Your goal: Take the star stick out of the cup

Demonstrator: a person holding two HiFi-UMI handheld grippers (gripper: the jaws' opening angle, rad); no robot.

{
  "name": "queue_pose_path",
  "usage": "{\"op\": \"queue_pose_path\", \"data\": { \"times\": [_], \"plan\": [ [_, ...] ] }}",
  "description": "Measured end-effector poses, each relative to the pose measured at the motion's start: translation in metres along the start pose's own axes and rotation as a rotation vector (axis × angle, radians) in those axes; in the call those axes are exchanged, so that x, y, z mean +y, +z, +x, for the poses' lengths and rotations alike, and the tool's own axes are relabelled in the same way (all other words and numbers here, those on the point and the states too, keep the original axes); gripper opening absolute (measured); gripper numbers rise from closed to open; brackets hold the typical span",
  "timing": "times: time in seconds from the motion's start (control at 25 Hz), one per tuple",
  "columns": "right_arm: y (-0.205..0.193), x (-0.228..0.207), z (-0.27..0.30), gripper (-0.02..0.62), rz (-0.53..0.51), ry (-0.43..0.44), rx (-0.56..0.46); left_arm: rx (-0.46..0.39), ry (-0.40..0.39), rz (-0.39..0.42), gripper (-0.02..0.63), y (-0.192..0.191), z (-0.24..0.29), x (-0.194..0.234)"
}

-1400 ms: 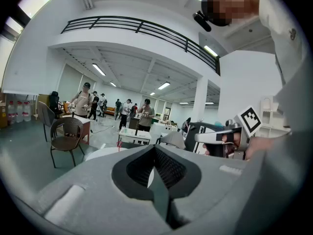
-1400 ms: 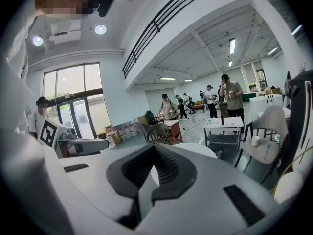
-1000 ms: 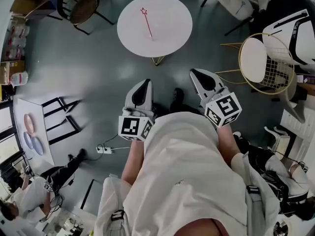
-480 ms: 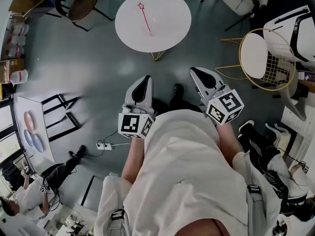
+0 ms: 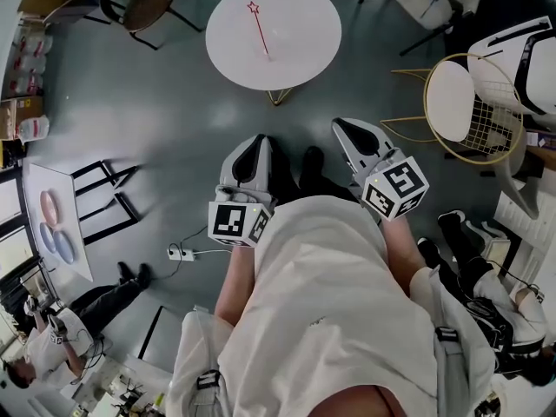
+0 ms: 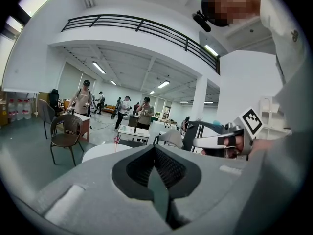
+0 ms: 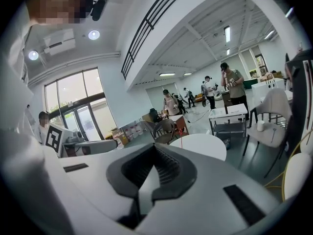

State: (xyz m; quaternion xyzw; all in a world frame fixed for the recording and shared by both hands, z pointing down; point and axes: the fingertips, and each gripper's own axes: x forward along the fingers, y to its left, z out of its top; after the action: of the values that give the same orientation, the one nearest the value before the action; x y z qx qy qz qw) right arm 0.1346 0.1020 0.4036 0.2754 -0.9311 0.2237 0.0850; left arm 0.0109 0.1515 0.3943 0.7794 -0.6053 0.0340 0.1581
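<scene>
You hold your left tool and your right tool in the middle of the frame, close before your white shirt. Both point up the frame toward the round white bench. In the left gripper view the jaws of the left tool are pressed together, with nothing between them. In the right gripper view the right tool is closed in the same way and it is also empty. The star stick is on the bench at the top centre of the frame, well apart from both tools. It is red and thin and stands tilted, with the star at its upper left end. What holds its lower end is too faint to tell. A stretch of grey floor lies between you and the bench. A wicker chair is at the upper left, and a white chair with a gold wire frame is at the right side
</scene>
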Motion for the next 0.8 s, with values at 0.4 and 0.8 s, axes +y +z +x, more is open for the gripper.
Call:
{"op": "queue_pose_path", "data": {
  "times": [0.4,0.8],
  "plan": [
    [0.008,-0.01,0.018,0.006,0.013,-0.046,0.009,0.006,-0.026,0.003,0.009,0.01,0.018,0.022],
    [0.026,0.011,0.078,0.006,0.004,-0.078,0.034,0.0,-0.052,-0.002,0.009,0.035,0.026,0.087]
  ]
}}
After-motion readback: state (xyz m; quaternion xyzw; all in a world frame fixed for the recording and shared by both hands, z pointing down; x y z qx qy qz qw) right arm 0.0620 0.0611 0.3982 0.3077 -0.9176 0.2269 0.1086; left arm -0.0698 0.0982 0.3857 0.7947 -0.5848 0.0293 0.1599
